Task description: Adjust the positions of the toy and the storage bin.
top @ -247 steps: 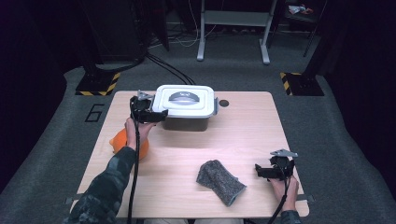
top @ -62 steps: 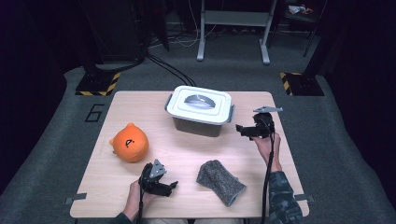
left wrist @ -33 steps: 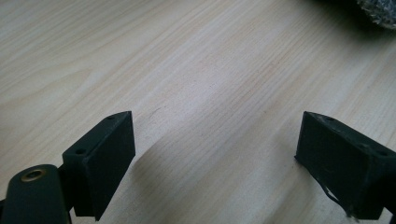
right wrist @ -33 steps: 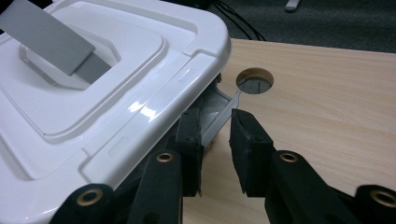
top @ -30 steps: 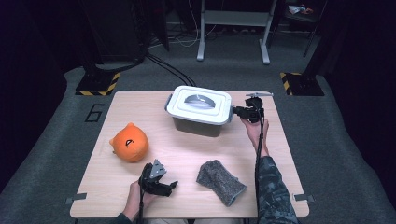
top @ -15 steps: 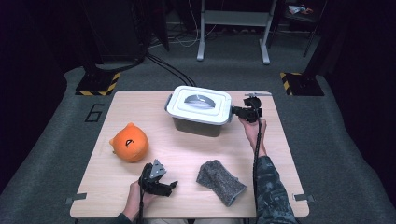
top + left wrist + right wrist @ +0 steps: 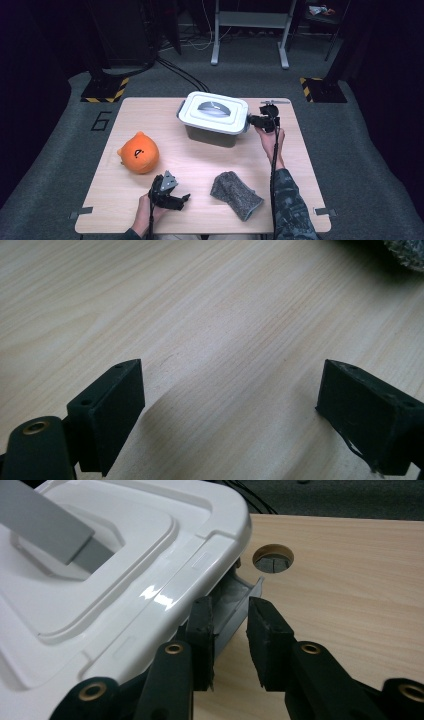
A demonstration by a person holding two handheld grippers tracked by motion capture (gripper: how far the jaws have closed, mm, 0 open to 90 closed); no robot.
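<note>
At the box's [image 7: 214, 120] right latch [image 7: 239, 602], right gripper [image 7: 231, 617] jaws just reopened slightly, unmoved.

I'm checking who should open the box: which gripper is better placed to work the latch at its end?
Right. The right gripper has its jaws around the grey latch at the white box's end; the left gripper rests open at the table's near edge.

Lab or studio, dark equipment stands [image 7: 250, 30], floor cables [image 7: 180, 72], hazard-striped bases [image 7: 105, 90]
</note>
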